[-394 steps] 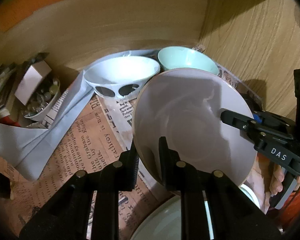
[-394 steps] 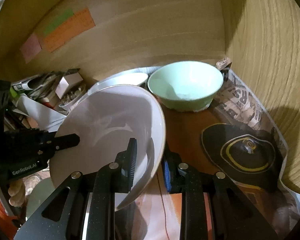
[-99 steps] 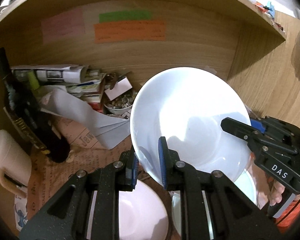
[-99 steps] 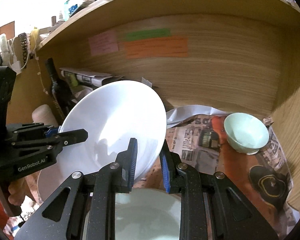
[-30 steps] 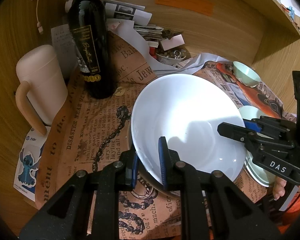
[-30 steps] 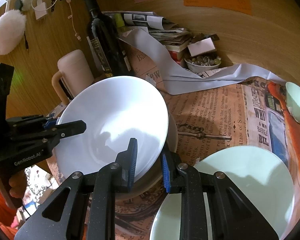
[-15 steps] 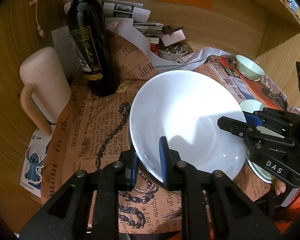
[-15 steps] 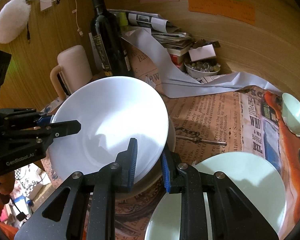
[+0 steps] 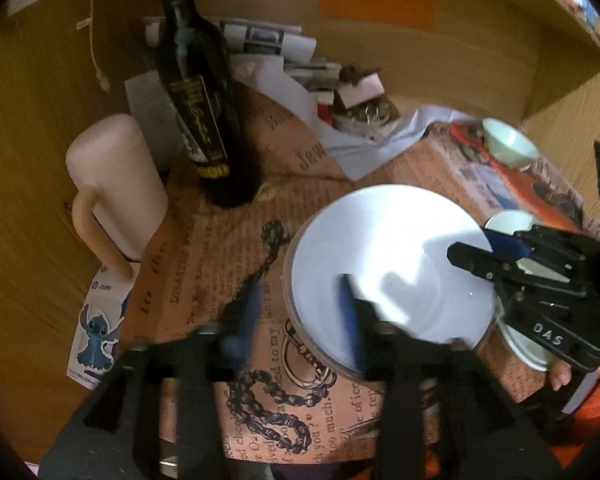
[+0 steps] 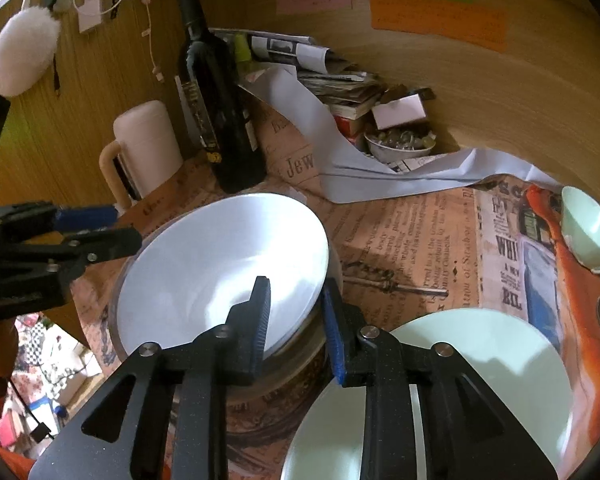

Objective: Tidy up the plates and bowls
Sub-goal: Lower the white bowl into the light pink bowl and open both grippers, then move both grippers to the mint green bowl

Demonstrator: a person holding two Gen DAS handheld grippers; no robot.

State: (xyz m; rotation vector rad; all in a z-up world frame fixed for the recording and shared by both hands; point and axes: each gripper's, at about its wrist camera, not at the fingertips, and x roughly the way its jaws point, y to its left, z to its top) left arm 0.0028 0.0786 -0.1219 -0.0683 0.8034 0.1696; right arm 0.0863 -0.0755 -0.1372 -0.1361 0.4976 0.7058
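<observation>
A large white bowl (image 9: 392,276) (image 10: 224,272) rests nested in another dish on the newspaper-covered table. My left gripper (image 9: 300,312) is open, blurred, its jaws straddling the bowl's near-left rim without clamping it. My right gripper (image 10: 296,312) is open, its jaws on either side of the bowl's right rim. A pale green plate (image 10: 452,392) lies to the right of the bowl. A small mint bowl (image 10: 588,228) (image 9: 508,148) stands at the far right.
A dark wine bottle (image 10: 216,112) (image 9: 200,92) and a pink mug (image 10: 144,148) (image 9: 112,184) stand behind left of the bowl. A stack of papers, a white sheet (image 10: 340,140) and a small dish of trinkets (image 10: 400,144) lie at the back. Wooden walls enclose the back and sides.
Both grippers carried the white bowl out from the back corner and set it down into the dish at the front left. Both have now opened off its rim.
</observation>
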